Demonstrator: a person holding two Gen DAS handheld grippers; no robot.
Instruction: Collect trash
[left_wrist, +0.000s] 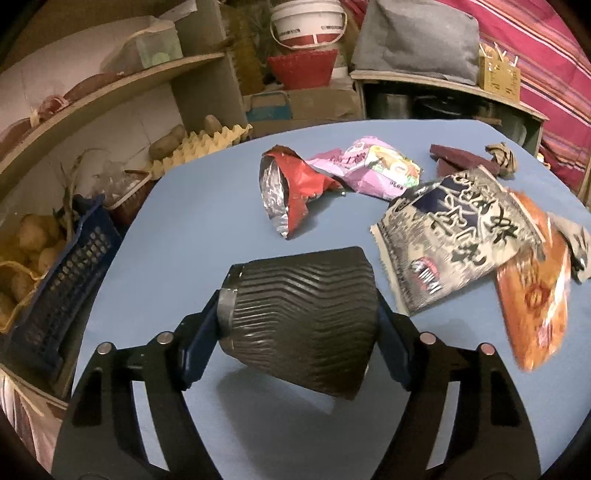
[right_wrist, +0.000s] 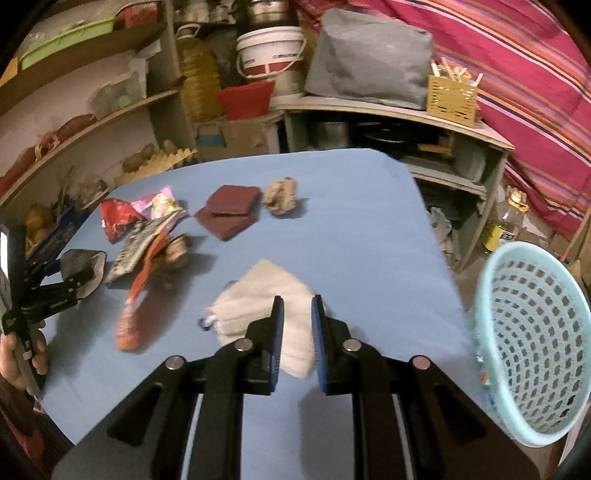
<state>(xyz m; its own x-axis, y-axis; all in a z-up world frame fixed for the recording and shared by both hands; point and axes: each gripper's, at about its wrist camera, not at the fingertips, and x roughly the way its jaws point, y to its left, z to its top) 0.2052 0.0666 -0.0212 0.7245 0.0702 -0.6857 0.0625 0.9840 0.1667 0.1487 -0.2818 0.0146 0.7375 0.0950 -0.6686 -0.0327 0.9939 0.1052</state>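
Note:
My left gripper (left_wrist: 299, 317) is shut on a black ribbed paper cup (left_wrist: 303, 317), held on its side just above the blue table (left_wrist: 192, 221); it also shows in the right wrist view (right_wrist: 79, 271). Wrappers lie beyond: a red foil one (left_wrist: 291, 188), a pink one (left_wrist: 373, 166), a dark printed one (left_wrist: 450, 240) and an orange one (left_wrist: 532, 299). My right gripper (right_wrist: 297, 325) is narrowly open, its jaws on either side of a white crumpled tissue (right_wrist: 258, 302) on the table. A light blue mesh basket (right_wrist: 532, 343) hangs at the table's right edge.
Maroon napkins (right_wrist: 229, 210) and a crumpled brown paper ball (right_wrist: 280, 195) lie at the table's far side. Cluttered shelves stand behind and left, with a blue crate of potatoes (left_wrist: 55, 266) close to the left edge. A striped red cloth (right_wrist: 535, 92) hangs right.

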